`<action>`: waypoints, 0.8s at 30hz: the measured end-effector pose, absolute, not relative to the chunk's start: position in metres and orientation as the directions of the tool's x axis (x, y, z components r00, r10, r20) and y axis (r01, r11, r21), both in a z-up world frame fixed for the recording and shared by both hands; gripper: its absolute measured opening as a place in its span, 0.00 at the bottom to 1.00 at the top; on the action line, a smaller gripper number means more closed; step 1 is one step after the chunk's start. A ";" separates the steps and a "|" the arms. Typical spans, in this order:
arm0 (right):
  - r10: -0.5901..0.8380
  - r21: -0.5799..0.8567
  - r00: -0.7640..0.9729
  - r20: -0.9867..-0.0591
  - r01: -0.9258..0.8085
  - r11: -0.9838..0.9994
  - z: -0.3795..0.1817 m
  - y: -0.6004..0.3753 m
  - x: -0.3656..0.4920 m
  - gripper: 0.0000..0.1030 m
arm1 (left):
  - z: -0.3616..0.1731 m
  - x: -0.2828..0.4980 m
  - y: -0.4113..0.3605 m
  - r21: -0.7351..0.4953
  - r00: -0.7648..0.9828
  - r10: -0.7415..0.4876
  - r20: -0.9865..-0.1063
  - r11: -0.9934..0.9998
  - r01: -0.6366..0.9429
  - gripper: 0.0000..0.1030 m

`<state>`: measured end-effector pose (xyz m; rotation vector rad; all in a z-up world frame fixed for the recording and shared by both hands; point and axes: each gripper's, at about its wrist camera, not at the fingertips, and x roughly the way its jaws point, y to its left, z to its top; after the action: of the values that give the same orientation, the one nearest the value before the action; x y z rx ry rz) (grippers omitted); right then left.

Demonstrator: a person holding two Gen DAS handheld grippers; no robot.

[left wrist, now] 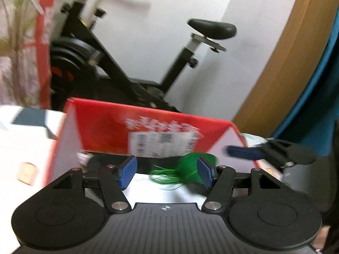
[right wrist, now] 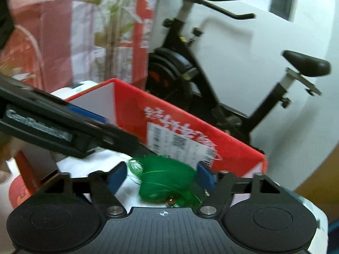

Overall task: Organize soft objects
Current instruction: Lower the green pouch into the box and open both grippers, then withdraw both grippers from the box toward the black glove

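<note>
one green mesh bundle (right wrist: 165, 175), one red box (right wrist: 180, 127)

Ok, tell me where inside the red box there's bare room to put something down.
Bare white lining shows left of the green mesh bundle, under the left gripper. The right side is crowded: the bundle sits between the right gripper's jaws against the red box wall.

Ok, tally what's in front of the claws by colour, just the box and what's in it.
Red: 1, the open red cardboard box
Green: 1, the soft green thread bundle
White: 1, the white sheet under the bundle
Total: 3
</note>
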<state>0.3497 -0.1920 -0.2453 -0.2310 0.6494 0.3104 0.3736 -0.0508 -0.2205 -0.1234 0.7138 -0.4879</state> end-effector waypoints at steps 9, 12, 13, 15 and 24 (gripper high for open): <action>0.138 -0.072 0.822 -0.553 -0.212 0.975 -0.237 -0.221 0.316 0.75 | -0.197 0.328 -0.018 -0.139 0.769 -0.360 -0.529 0.930 0.340 0.64; 0.146 -0.026 0.844 -0.517 -0.186 0.982 -0.235 -0.233 0.298 0.75 | -0.197 0.307 -0.011 -0.112 0.793 -0.338 -0.506 0.938 0.328 0.64; 0.150 -0.005 0.853 -0.500 -0.176 0.984 -0.234 -0.237 0.290 0.75 | -0.197 0.299 -0.009 -0.105 0.799 -0.331 -0.502 0.940 0.323 0.64; 0.159 0.031 0.867 -0.472 -0.163 0.986 -0.233 -0.245 0.274 0.75 | -0.200 0.285 -0.007 -0.099 0.806 -0.323 -0.497 0.943 0.317 0.64; 0.166 0.100 0.913 -0.372 -0.138 0.985 -0.239 -0.255 0.209 0.75 | -0.220 0.236 -0.004 -0.143 0.805 -0.323 -0.498 0.946 0.291 0.64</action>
<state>0.2088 -0.2550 -0.2395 0.0718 0.3889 0.1566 0.2365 -0.0039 -0.2203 -0.0605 0.5436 -0.3289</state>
